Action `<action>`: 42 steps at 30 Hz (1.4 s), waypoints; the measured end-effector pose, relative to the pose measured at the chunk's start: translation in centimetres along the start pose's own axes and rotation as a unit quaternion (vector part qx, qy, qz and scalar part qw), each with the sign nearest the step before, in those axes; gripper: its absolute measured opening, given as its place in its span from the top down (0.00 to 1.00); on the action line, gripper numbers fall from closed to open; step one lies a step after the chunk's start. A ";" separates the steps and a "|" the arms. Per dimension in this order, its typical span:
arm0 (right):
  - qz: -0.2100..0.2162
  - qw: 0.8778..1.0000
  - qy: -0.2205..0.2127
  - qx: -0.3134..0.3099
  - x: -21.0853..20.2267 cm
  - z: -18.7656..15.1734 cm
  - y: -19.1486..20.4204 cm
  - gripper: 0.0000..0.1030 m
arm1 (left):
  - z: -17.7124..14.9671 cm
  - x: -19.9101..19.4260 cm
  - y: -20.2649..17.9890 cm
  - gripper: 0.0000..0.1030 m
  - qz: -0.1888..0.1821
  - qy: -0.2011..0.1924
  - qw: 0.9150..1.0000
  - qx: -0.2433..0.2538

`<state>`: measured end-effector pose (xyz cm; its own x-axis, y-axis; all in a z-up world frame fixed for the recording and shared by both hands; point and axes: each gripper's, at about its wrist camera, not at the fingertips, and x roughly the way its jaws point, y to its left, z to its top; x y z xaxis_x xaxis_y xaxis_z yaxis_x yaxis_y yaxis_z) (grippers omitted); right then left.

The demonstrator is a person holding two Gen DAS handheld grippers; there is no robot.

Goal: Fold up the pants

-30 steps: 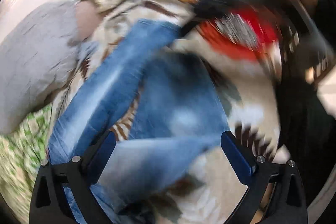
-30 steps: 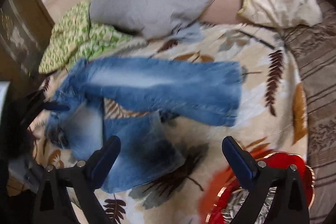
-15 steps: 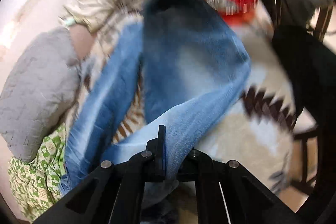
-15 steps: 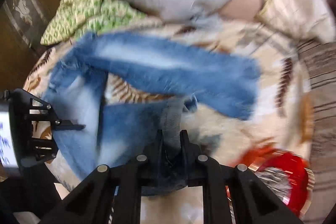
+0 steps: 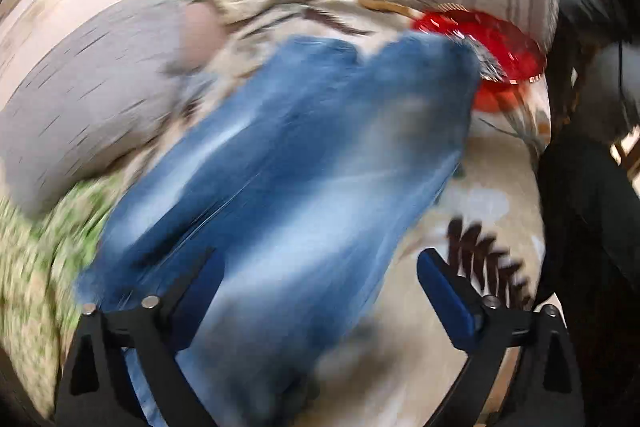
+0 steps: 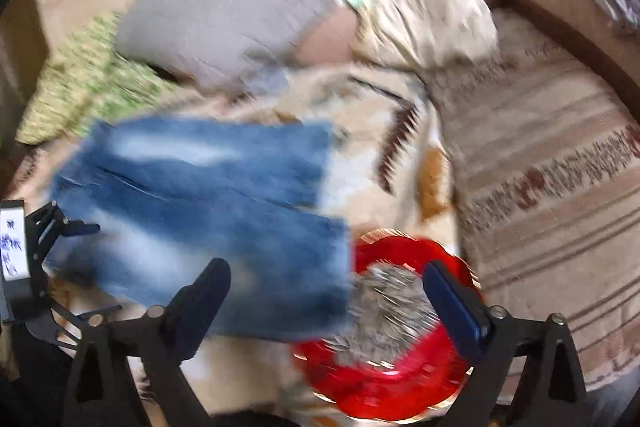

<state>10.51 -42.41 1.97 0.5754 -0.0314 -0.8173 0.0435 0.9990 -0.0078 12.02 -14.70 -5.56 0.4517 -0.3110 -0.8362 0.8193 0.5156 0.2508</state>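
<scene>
The blue jeans (image 6: 200,211) lie on the leafy bedsheet (image 6: 400,99), one leg over the other. Both the left gripper (image 5: 320,291) and right gripper (image 6: 328,303) are opening wide, pinching nothing. Next, grab both ends evenly and fold slowly, clear of the red bowl (image 6: 404,379).

The right gripper (image 6: 324,301) hangs with its jaws opening, nothing between them, above the blue pants (image 6: 208,203) lying with both legs side by side on the leaf-print bed cover (image 6: 376,131). A red plate (image 6: 400,379) lies just beside the leg ends, below the gripper. The left gripper (image 6: 76,231) shows at the left edge by the pants' other end.
</scene>
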 end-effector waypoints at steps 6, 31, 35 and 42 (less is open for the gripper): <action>0.139 0.985 -0.040 -0.099 -1.0 -0.6 10.9 0.05 | -10.2 -7.3 8.5 0.05 0.071 0.056 0.987 -0.129; 0.223 0.923 0.074 -0.304 13.3 -4.6 39.5 0.69 | -21.6 -3.6 15.9 0.77 -0.032 0.045 0.934 -0.352; 0.281 0.912 0.046 -0.296 8.8 -4.1 40.3 0.71 | -23.8 -8.9 16.8 0.77 -0.020 0.021 0.927 -0.373; 0.295 0.907 0.079 -0.289 8.5 -6.7 43.6 0.31 | -29.1 -8.3 14.8 0.45 0.014 0.105 0.920 -0.377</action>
<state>11.85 1.13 -9.19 0.2333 0.4731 -0.8496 -0.6962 0.6912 0.1937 10.13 18.75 -9.07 0.3266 -0.1694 -0.9299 0.2954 0.9528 -0.0698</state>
